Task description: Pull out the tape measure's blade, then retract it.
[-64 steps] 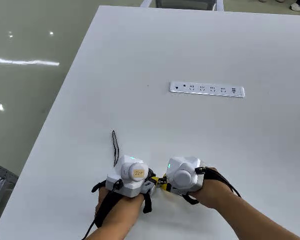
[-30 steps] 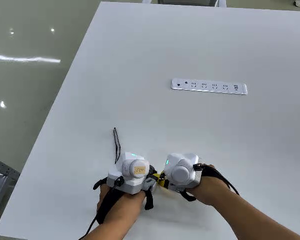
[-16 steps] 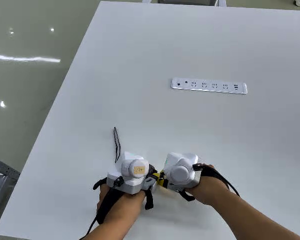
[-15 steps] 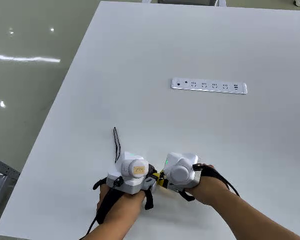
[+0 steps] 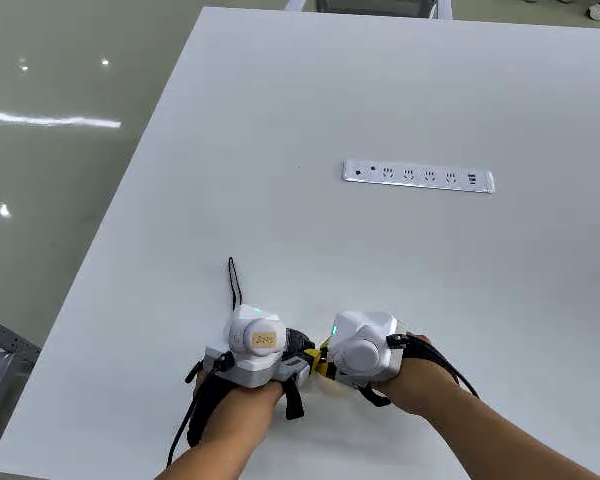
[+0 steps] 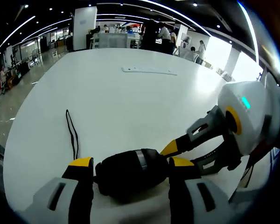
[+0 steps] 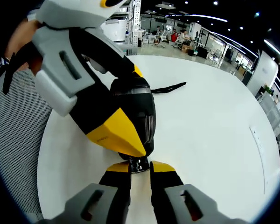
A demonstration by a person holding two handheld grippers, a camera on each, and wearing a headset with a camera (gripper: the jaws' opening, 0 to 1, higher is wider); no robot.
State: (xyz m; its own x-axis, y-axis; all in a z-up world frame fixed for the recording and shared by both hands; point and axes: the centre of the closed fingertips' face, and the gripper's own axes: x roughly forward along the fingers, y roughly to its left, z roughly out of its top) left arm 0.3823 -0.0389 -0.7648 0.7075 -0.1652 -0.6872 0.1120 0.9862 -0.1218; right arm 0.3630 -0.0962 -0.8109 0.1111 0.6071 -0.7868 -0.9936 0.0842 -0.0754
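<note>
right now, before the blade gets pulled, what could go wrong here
1. The right hand-held gripper pinches just the small blade tab; it may slip free once the pull starts.
2. The left hand-held gripper clamps the rounded tape measure by its sides, so the case could twist or pop out under tension.
3. Both sit close to the table edge nearest the person, so a dropped case might fall off.

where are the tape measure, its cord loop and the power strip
tape measure (image 6: 128,173): left gripper view, middle of its black case
cord loop (image 6: 73,140): left gripper view, midway along the black loop
power strip (image 5: 417,176): head view, middle of its white body
</note>
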